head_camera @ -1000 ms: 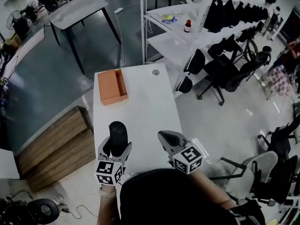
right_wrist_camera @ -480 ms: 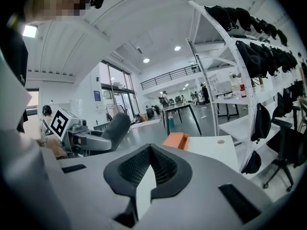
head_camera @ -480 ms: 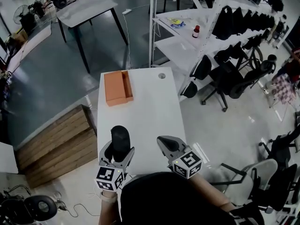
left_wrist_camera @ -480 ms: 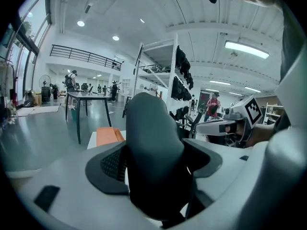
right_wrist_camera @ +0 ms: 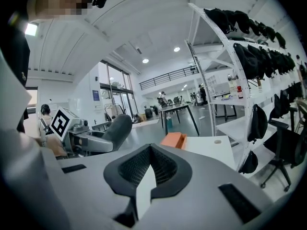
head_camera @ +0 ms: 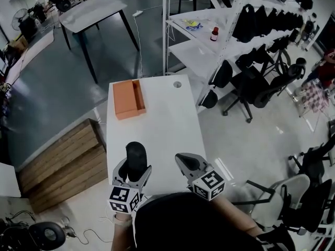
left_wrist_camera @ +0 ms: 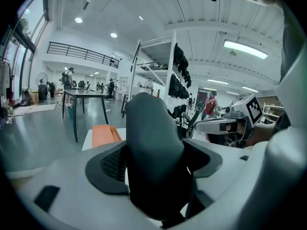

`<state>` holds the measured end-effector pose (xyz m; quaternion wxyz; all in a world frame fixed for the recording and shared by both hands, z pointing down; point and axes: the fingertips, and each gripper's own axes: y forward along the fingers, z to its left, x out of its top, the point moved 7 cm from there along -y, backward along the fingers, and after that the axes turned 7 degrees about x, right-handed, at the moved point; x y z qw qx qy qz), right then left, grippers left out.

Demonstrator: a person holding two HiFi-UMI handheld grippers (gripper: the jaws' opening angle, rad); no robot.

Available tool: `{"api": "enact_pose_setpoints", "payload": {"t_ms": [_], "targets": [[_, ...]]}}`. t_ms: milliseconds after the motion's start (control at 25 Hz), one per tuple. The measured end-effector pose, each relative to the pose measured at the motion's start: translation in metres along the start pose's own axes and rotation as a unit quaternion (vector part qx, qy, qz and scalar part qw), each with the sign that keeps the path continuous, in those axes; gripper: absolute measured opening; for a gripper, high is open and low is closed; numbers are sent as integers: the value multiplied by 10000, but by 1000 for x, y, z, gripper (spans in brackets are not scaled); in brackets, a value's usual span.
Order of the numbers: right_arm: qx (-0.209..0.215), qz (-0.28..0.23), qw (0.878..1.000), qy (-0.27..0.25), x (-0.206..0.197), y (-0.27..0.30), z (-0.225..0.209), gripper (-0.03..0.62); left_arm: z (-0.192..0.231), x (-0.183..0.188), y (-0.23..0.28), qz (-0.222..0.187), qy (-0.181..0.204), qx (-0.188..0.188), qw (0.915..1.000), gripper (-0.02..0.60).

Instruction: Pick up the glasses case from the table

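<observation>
The glasses case (head_camera: 136, 157) is a dark, rounded, oblong shell. It stands on end between the jaws of my left gripper (head_camera: 132, 172), which is shut on it over the near end of the white table (head_camera: 157, 124). In the left gripper view the case (left_wrist_camera: 153, 162) fills the middle and hides the jaw tips. My right gripper (head_camera: 187, 162) hovers beside it at the table's near right edge, shut, with nothing between its pads (right_wrist_camera: 148, 169). From the right gripper view the case (right_wrist_camera: 117, 128) shows at the left.
An orange open box (head_camera: 128, 98) lies at the table's far left corner, and a round cable hole (head_camera: 177, 84) sits near the far edge. White shelving (head_camera: 209, 41) and black office chairs (head_camera: 261, 88) stand to the right. A wooden platform (head_camera: 63, 161) lies to the left.
The head view has shifted a little. Both grippers keep nearly the same places over the table's near end, and the left one still holds the case.
</observation>
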<state>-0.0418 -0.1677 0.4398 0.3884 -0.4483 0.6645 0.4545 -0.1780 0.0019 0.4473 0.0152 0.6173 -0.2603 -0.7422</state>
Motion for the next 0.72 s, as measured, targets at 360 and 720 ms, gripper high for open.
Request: {"api": "enact_pose_setpoints", "payload": {"t_ms": [360,720], "targets": [[-118,8,9999,-5,2,-6,-3,26,-3,2,4,35,6,-33,10000,360],[-184,55,9998,39,-2,-13,-8,26,-10,-1,10,124,-2,-75,9999,360]]}}
